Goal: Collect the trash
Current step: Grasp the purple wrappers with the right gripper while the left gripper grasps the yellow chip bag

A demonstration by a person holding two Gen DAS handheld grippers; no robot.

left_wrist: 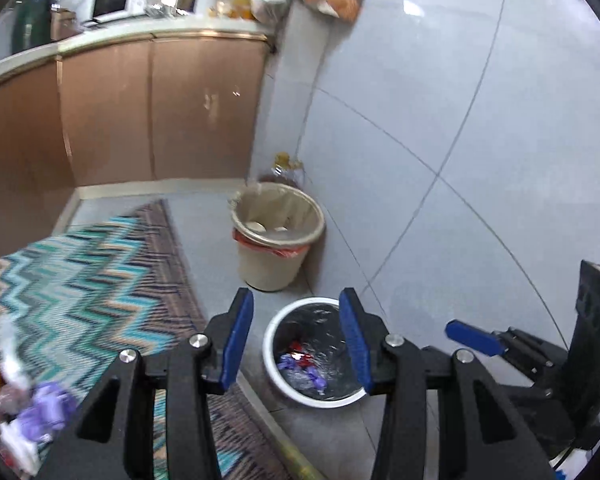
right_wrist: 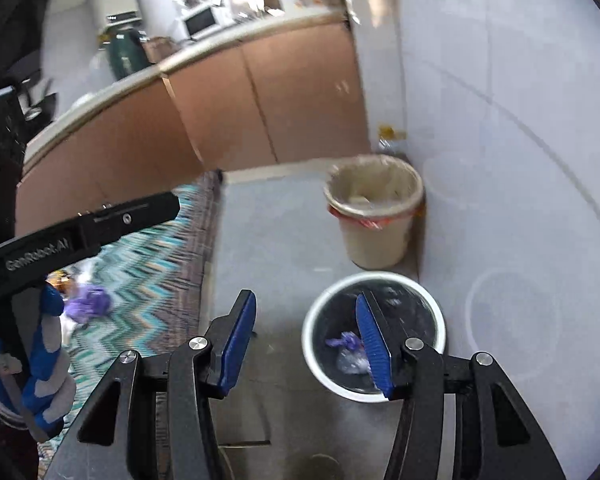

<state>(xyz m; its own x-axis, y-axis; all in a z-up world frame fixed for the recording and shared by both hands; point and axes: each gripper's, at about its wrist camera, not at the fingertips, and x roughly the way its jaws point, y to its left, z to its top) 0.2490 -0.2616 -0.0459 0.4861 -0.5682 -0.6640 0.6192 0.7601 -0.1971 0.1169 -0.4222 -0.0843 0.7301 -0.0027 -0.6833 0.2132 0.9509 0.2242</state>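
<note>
While seen from the left wrist: left tongs parted and empty above white-rimmed, black-lined bin holding crinkly purple and red wrappers; loose trash left on zigzag rug. From the right wrist: right tongs likewise empty, apart; purple wad still uncollected.

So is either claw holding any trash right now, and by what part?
Nothing is held. The left claw and right claw are both open and empty above the white bin.
</note>
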